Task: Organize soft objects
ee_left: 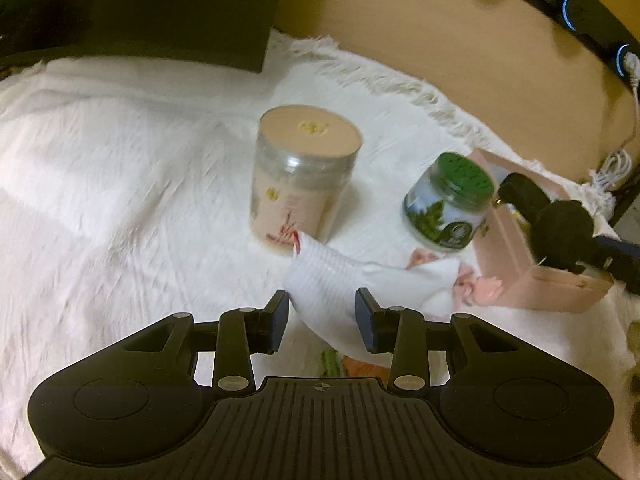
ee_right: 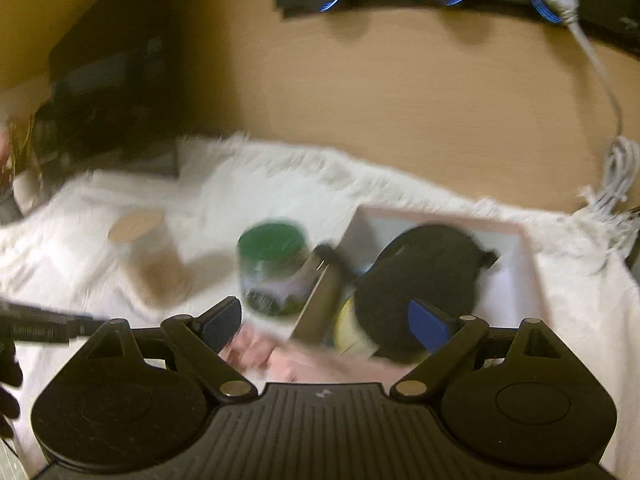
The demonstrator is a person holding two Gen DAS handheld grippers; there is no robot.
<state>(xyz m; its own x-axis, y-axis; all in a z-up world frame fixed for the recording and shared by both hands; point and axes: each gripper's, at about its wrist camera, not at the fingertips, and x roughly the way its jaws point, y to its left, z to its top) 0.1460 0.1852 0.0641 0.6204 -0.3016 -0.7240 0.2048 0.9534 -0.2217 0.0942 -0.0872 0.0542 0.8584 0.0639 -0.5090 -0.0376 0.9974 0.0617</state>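
Left tool (ee_left: 322, 314) pinching white sock (ee_left: 336, 280) at lower centre, right tool (ee_right: 326, 320) wide and empty; risks dragging sock into green-lidded jar (ee_left: 450, 204), toppling it.

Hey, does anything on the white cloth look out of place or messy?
Yes: two hard jars, the beige-lidded canister and green-lidded jar, stand upright among soft things, and pink-and-white fabric lies crumpled against the pink box.

Left of the tan-lidded jar (ee_left: 306, 172) the white cloth (ee_left: 120, 168) lies bare; rightward, green-lidded jar (ee_left: 450, 200) and pink box (ee_left: 540, 276) crowd together.
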